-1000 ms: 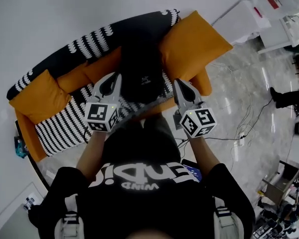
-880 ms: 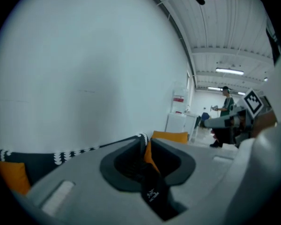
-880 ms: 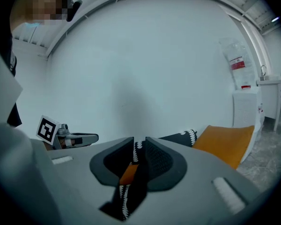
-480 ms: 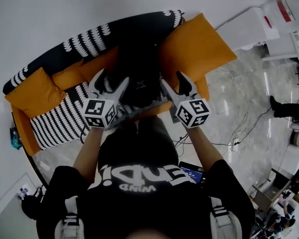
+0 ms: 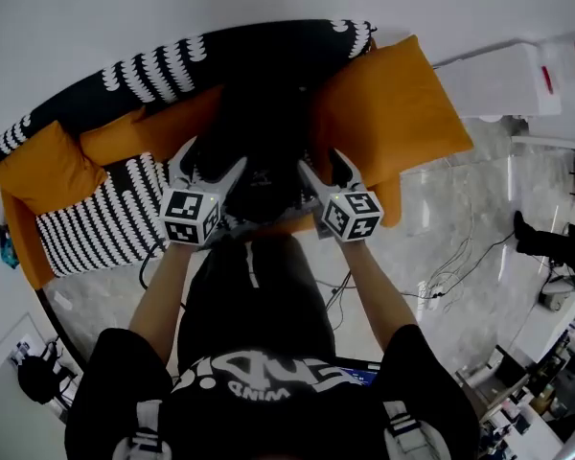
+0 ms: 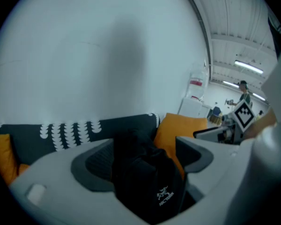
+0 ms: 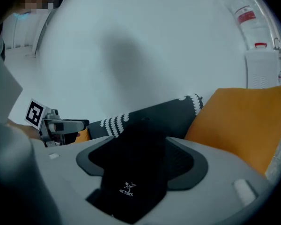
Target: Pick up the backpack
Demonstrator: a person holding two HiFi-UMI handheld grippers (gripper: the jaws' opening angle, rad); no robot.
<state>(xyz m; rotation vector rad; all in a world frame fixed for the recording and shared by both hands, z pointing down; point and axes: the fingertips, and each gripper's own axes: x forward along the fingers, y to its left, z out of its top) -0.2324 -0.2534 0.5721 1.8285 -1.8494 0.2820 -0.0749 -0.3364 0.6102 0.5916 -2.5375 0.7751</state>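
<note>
A black backpack [image 5: 264, 147] stands upright on the sofa seat [image 5: 105, 220], leaning on the backrest between orange cushions. My left gripper [image 5: 211, 164] is at its lower left side and my right gripper [image 5: 324, 167] at its lower right side. Both sets of jaws are opening and stand wide. In the left gripper view the backpack [image 6: 147, 182] shows in the gap of the left gripper [image 6: 140, 159], with no pad pressing on it. In the right gripper view the backpack [image 7: 133, 170] fills the gap of the right gripper [image 7: 143, 162] the same way.
A big orange cushion [image 5: 388, 113] leans right of the backpack, and a smaller orange cushion [image 5: 43, 166] lies at the sofa's left end. The white wall is right behind the sofa. A white cabinet [image 5: 503, 75] stands to the right, with cables [image 5: 450, 257] on the floor.
Both grippers have come down and forward to the sides of the backpack. Their jaws, shut at first, have swung wide apart.
</note>
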